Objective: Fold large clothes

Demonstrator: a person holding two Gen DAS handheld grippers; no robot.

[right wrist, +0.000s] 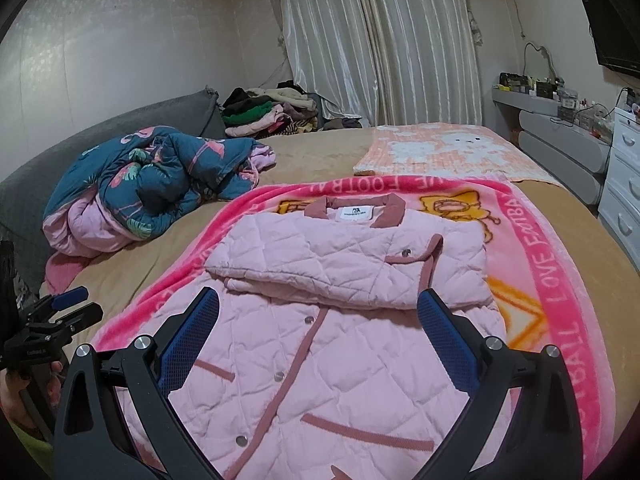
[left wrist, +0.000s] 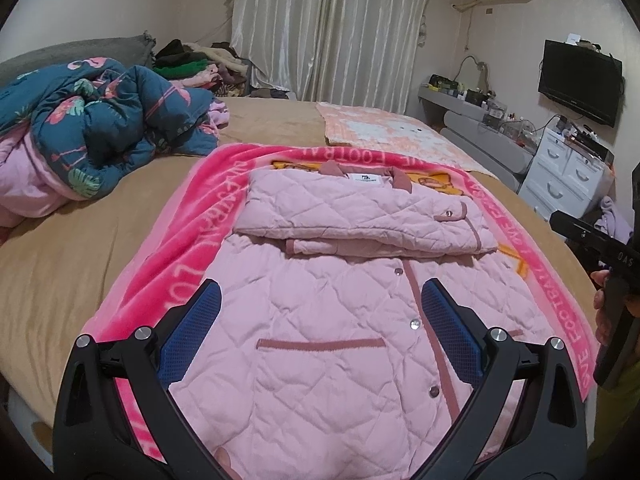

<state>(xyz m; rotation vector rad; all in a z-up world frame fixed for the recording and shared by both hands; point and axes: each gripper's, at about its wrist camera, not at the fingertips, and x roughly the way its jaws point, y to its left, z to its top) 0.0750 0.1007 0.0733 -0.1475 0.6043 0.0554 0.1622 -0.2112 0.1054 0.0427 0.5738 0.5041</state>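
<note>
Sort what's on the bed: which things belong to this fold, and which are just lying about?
Job:
pink quilted jacket
pink blanket beneath it
left gripper
right gripper

Lying about:
flamingo duvet
clothes pile
bear-print blanket

Jacket (left wrist: 328,320): pale pink, diamond-quilted, w/ dusty-rose trim, collar & pocket edge. Blanket (left wrist: 192,264) under it: hot pink border w/ pale lettering, orange-yellow cartoon centre. Bedsheet (left wrist: 60,264): tan. Far-left duvet (left wrist: 100,120): teal w/ pink flamingos & green leaves, pink lining. Far mat (right wrist: 452,152): peach & white bears. Gripper pads (left wrist: 192,332): blue on black.
</note>
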